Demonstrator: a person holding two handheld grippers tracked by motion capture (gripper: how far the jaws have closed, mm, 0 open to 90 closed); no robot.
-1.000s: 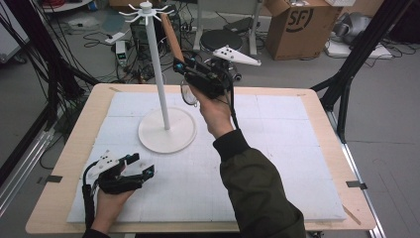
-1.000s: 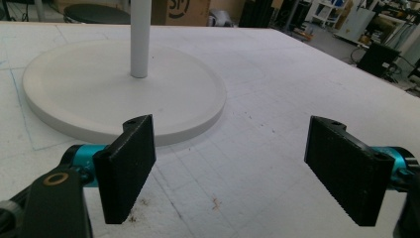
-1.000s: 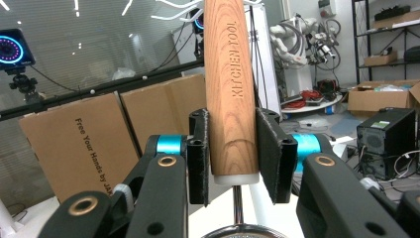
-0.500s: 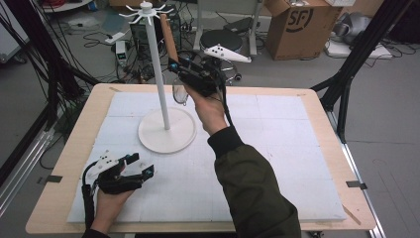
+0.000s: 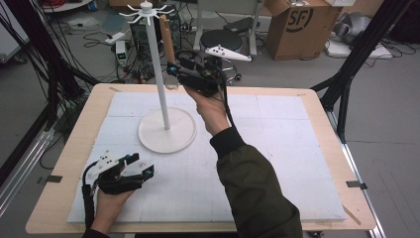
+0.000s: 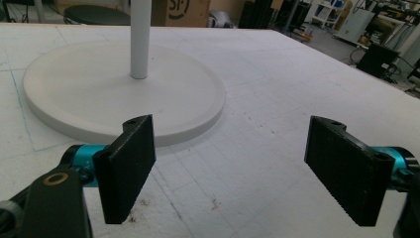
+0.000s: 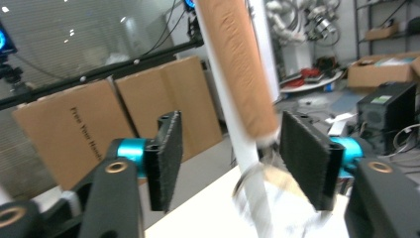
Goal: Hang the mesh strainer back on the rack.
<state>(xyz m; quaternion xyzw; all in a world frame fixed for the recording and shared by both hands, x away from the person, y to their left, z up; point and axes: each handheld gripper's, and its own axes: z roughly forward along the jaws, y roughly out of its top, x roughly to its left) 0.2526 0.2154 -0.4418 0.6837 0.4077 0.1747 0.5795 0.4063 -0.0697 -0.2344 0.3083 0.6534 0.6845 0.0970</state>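
Right tool (image 5: 173,69) jaws just opening around wooden-handled utensil (image 5: 166,33) hung beside pole (image 5: 157,74) | left tool (image 5: 141,168) open, empty, near base rim (image 5: 168,148)

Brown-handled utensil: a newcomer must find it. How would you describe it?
On the table's white mat stands a tall white stand topped with hooks. The brown-handled utensil slants along its pole, just below them. Everything else on the stand is white.

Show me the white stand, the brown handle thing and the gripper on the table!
white stand (image 5: 167,130), high view, round base.
brown handle (image 7: 237,64), right gripper view, its middle.
left gripper (image 5: 137,166), high view, between its jaws.
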